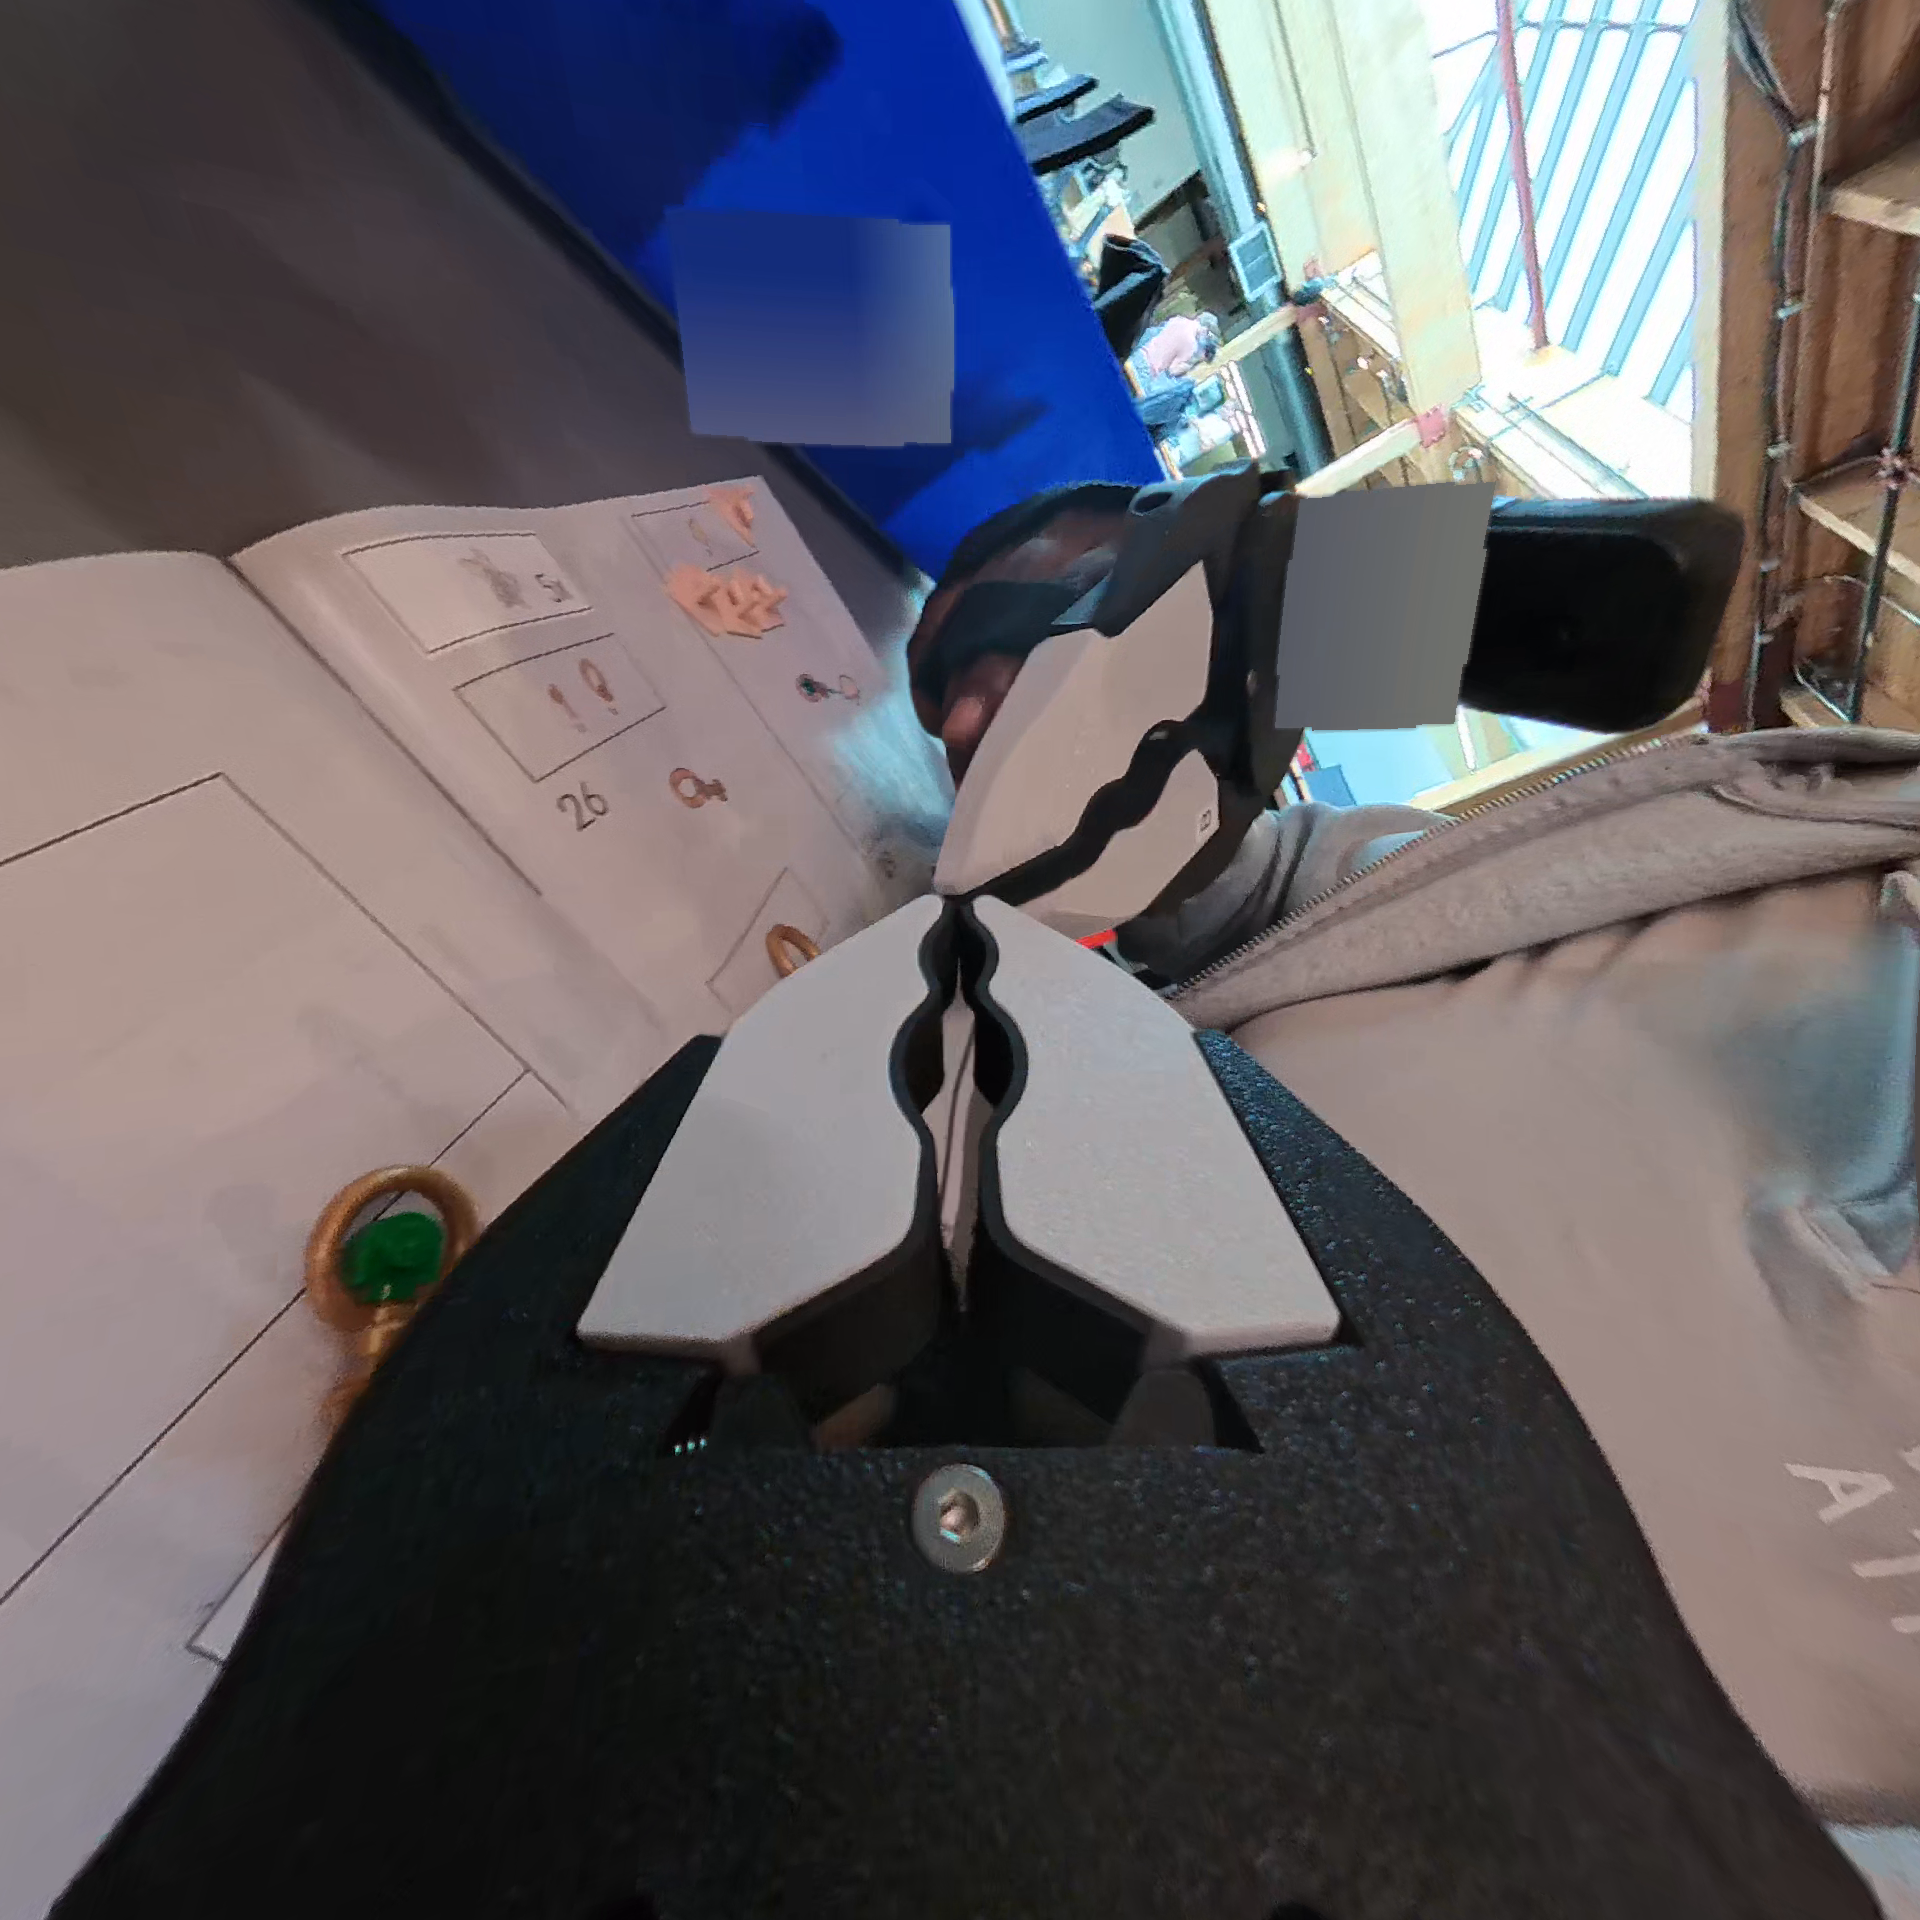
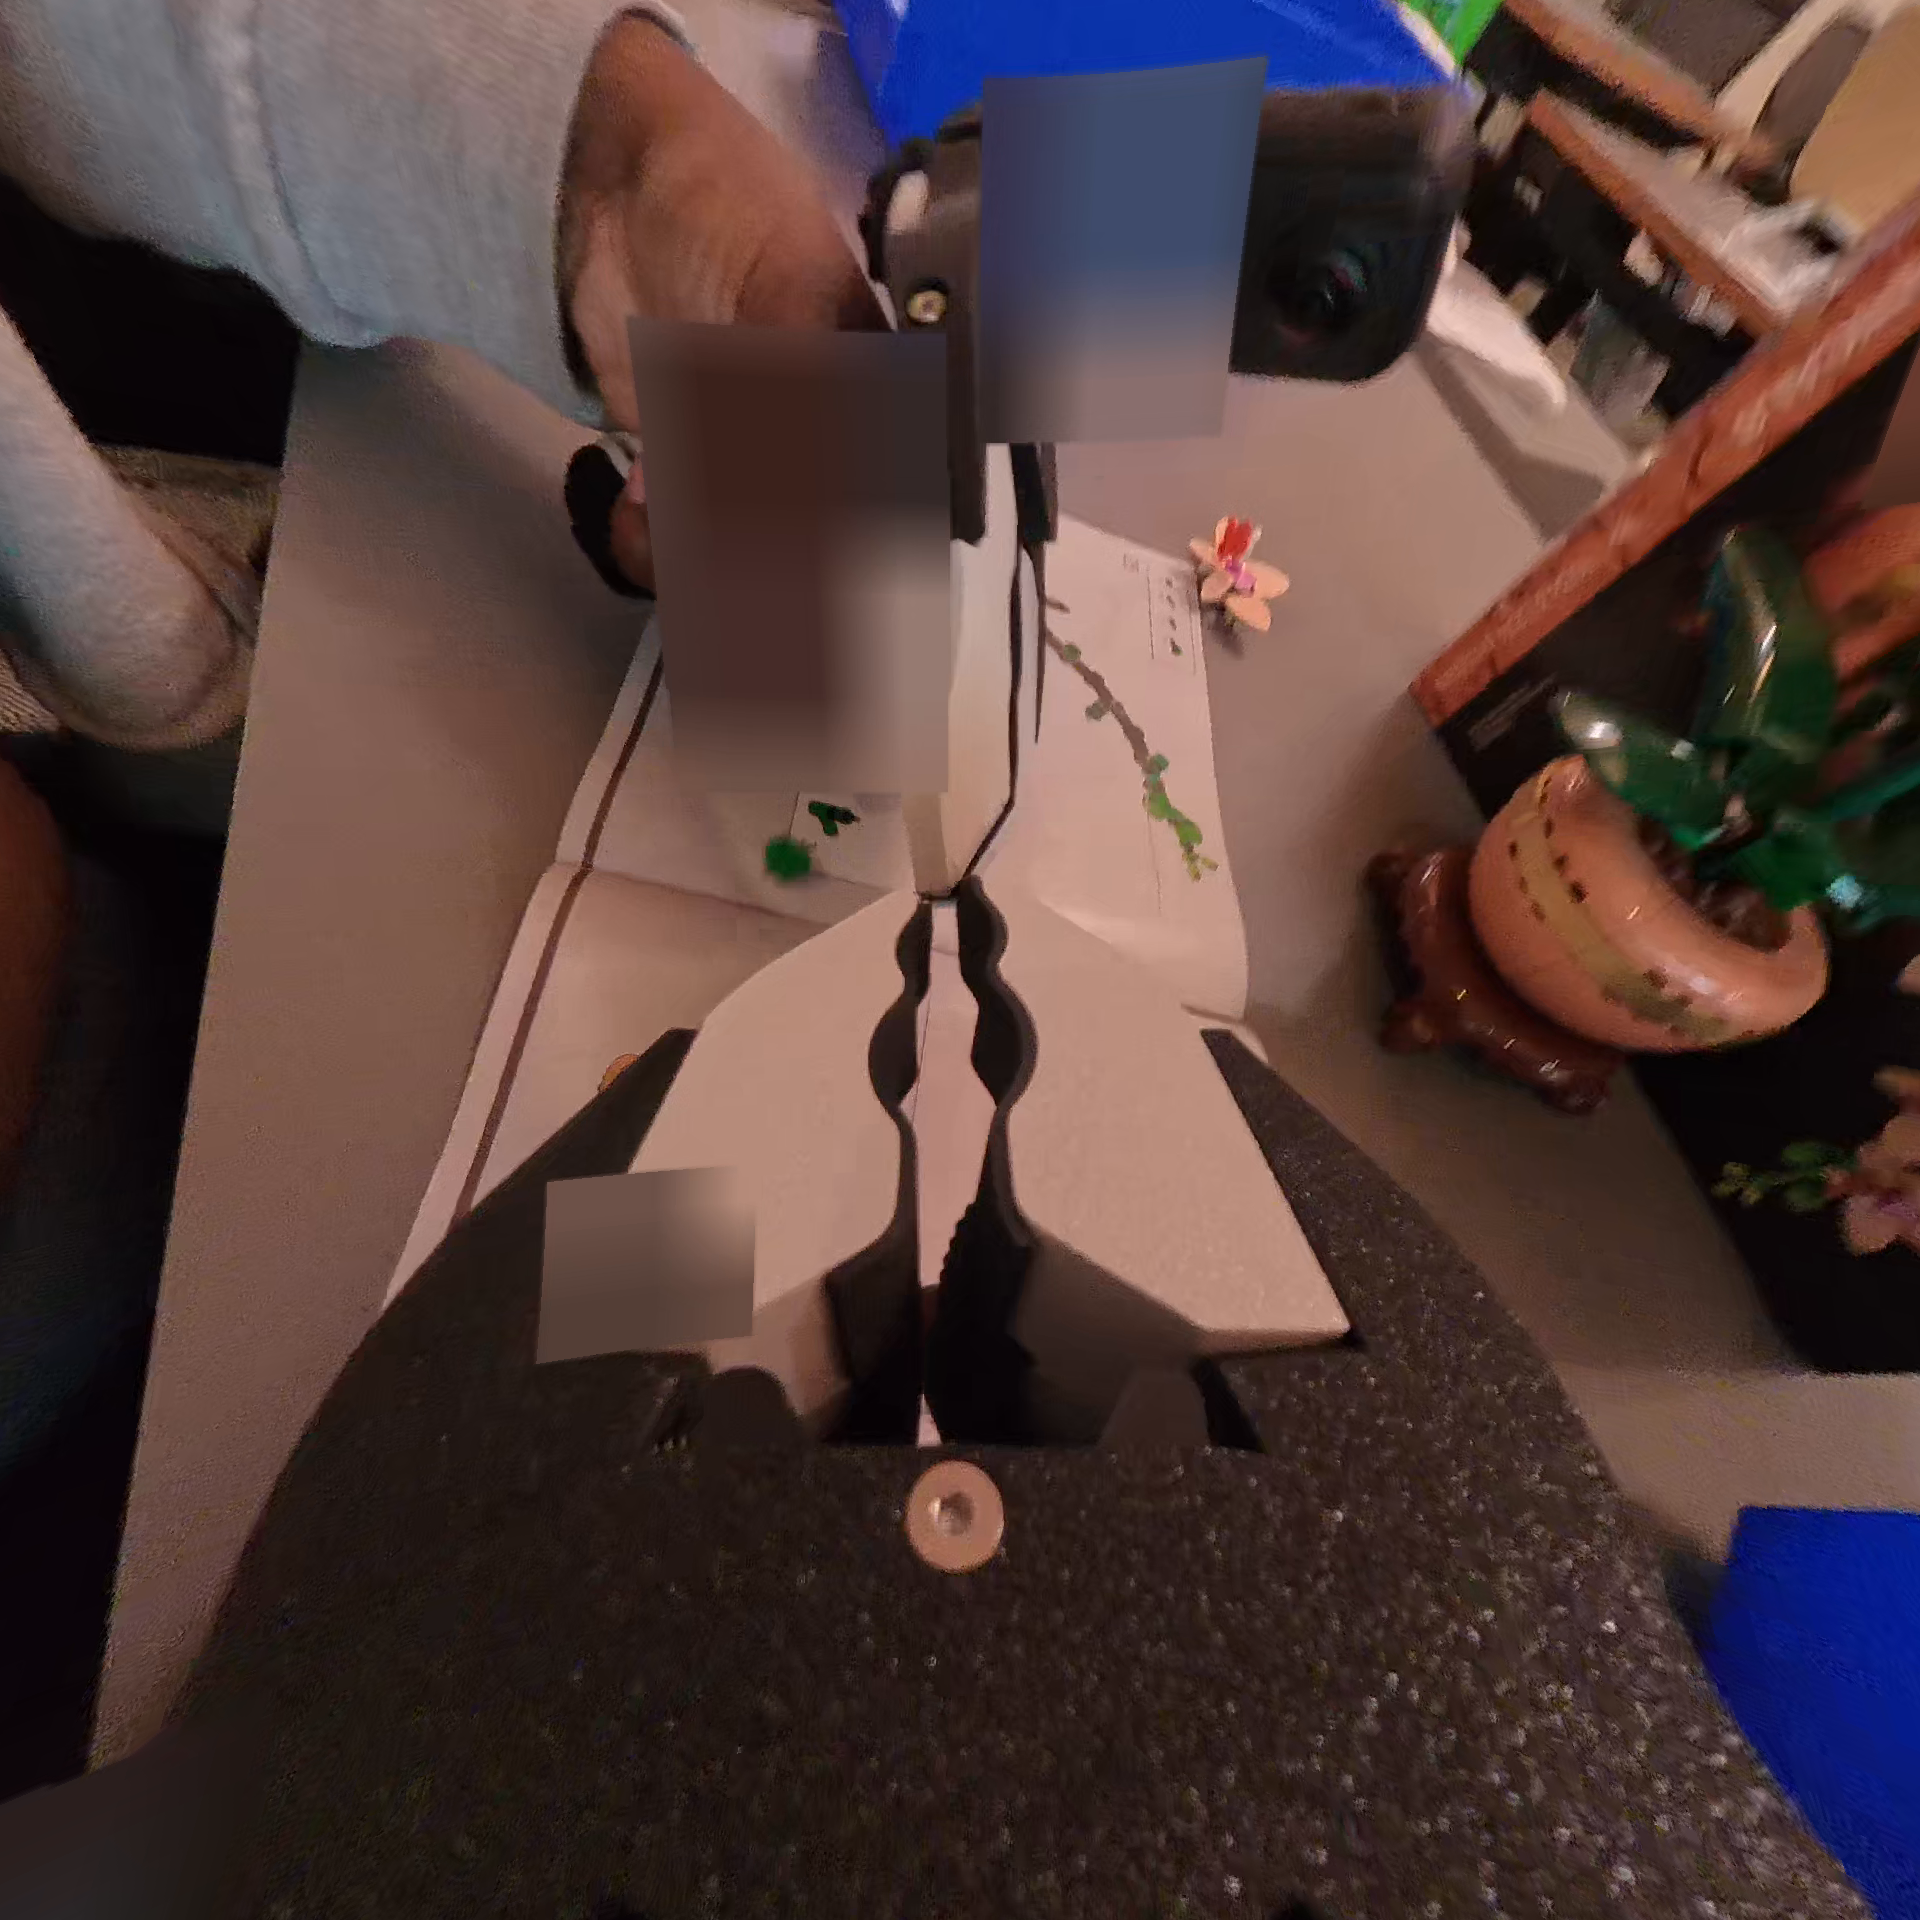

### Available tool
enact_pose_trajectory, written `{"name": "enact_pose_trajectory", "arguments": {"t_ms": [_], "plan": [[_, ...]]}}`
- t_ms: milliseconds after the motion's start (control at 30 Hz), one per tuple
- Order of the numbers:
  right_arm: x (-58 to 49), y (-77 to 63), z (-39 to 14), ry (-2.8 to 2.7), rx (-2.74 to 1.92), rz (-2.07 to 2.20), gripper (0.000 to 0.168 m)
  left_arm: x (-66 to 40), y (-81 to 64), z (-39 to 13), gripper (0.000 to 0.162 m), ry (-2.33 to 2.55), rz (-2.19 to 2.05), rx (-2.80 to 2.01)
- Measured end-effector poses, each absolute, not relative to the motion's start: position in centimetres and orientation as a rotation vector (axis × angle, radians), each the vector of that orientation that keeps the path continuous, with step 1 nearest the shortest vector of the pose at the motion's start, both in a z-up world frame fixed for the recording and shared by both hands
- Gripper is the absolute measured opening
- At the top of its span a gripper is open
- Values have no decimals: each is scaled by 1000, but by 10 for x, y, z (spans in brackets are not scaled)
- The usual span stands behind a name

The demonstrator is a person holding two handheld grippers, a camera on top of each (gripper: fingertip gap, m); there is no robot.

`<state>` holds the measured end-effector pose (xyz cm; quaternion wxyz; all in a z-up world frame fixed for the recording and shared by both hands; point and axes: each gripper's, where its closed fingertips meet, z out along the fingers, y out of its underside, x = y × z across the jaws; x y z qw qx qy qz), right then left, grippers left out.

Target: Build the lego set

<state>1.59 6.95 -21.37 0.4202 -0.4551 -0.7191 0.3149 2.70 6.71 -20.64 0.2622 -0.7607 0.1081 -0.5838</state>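
My left gripper is shut, its tips together in the air over the open instruction booklet. My right gripper is shut to a thin slit. The two grippers meet tip to tip; the right one shows opposite in the left wrist view. A tiny pale bit sits where the tips meet, too small to identify. A gold ring with a green piece lies on the booklet page. A green piece and a stem with green buds lie on the booklet.
A built pot with green leaves stands on a brown base to the right, in front of the set's box. A small orchid flower lies beyond the booklet. A blue bin stands behind. The person's grey sleeve is close.
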Motion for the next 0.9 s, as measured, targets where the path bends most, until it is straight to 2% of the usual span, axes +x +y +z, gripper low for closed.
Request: {"name": "enact_pose_trajectory", "arguments": {"t_ms": [100, 167, 300, 400, 667, 900], "plan": [[19, 84, -231, -1804, -1290, 749, 5, 18, 75, -218, 0, 292, -1455, -2108], [23, 87, -234, -1808, -1350, 763, 12, 7, 79, -216, 0, 322, -1358, -2114], [26, 77, -229, -1809, -1444, 824, 18, -33, 78, -179, 8, 384, -1184, -1978], [20, 62, -222, -1832, -1431, 839, 15, -75, 69, -153, 11, 323, -1044, -1864], [-31, 35, -245, -2035, -1496, 813, 15, -92, 13, -208, 14, 434, -764, -2143], [-58, 32, -252, -2133, -1415, 720, 11, -95, 11, -200, 14, 354, -810, -1972]]}}
